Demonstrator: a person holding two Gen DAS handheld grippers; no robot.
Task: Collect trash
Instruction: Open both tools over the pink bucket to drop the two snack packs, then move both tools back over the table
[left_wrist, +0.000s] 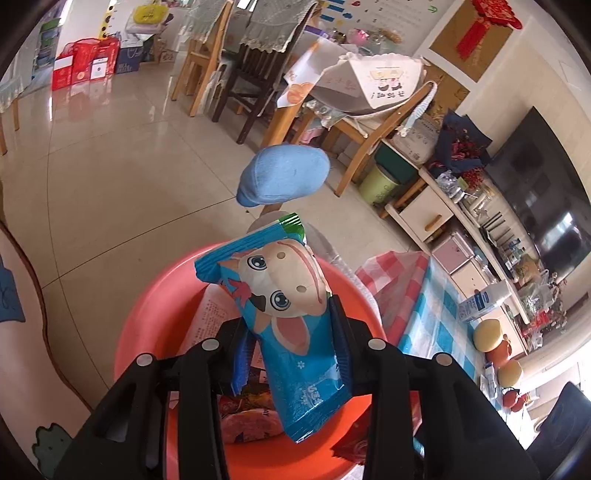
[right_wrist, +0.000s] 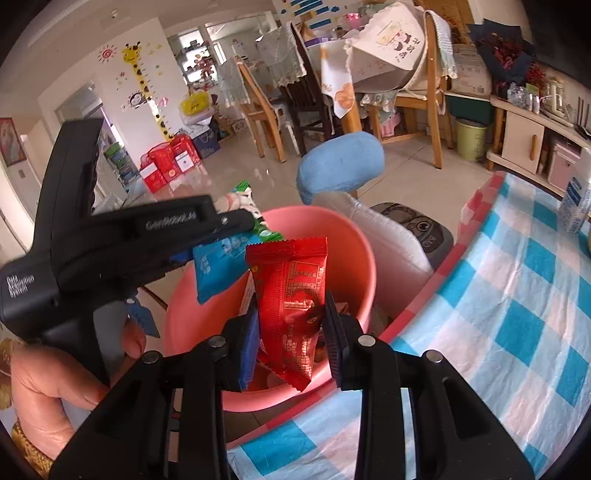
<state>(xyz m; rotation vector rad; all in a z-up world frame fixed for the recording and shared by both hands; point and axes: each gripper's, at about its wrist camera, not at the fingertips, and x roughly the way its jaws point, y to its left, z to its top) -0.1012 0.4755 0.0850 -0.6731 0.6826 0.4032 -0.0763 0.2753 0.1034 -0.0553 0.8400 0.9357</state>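
bright daylight, glare on floor tiles (left_wrist: 110, 122) nr chairs; heavy fisheye bend + dark vignette at edges; slight blur.

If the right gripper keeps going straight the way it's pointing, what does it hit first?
Most likely the pink basin: the right gripper, shut on the red wrapper, points down into its mouth, toward trash already inside. Depth is hard to judge.

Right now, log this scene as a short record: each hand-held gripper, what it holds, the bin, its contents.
left hand-held gripper: shut on blue wrapper
right hand-held gripper: shut on red wrapper
bin: pink, beside the checked tablecloth
wrapper positions: both over the bin's opening
bin contents: several wrappers already inside
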